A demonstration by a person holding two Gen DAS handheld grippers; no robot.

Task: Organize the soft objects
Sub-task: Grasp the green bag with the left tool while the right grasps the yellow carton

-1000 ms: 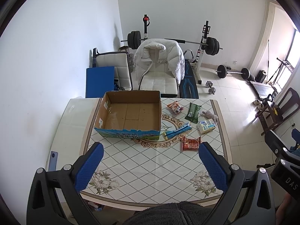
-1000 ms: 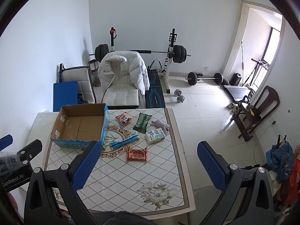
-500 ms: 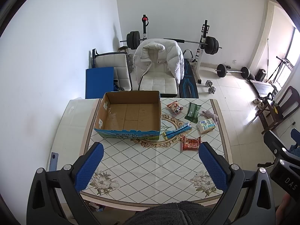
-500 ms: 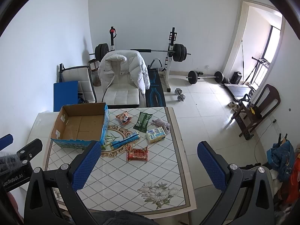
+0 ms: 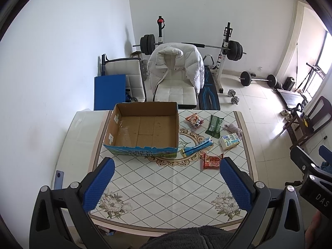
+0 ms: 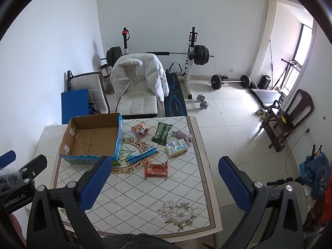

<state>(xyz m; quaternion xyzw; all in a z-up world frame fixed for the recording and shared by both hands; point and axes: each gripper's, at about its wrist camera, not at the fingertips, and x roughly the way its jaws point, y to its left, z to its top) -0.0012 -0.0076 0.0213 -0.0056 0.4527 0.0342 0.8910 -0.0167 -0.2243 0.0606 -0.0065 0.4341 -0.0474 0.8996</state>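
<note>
An open, empty cardboard box (image 5: 145,130) (image 6: 93,139) stands on the far left of the patterned table (image 5: 166,182). To its right lie several soft items: a red snack packet (image 5: 212,161) (image 6: 156,169), a blue tube pack (image 5: 197,147) (image 6: 142,155), a white tissue pack (image 5: 229,141) (image 6: 176,147), a green packet (image 5: 214,123) (image 6: 162,132), an orange packet (image 5: 194,120) (image 6: 140,129) and a grey plush toy (image 5: 233,128) (image 6: 182,134). My left gripper (image 5: 166,182) and right gripper (image 6: 164,180) are open and empty, held high above the table's near edge.
A white chair with a white puffer jacket (image 5: 176,68) stands behind the table, with a second chair, a blue board (image 5: 110,91) and a barbell rack beside it. Dumbbells lie on the tiled floor. A wooden chair (image 6: 290,114) stands at the right. A phone (image 5: 58,179) lies left.
Both grippers have drifted very slightly; the view has shifted a little. Nothing on the table has moved.
</note>
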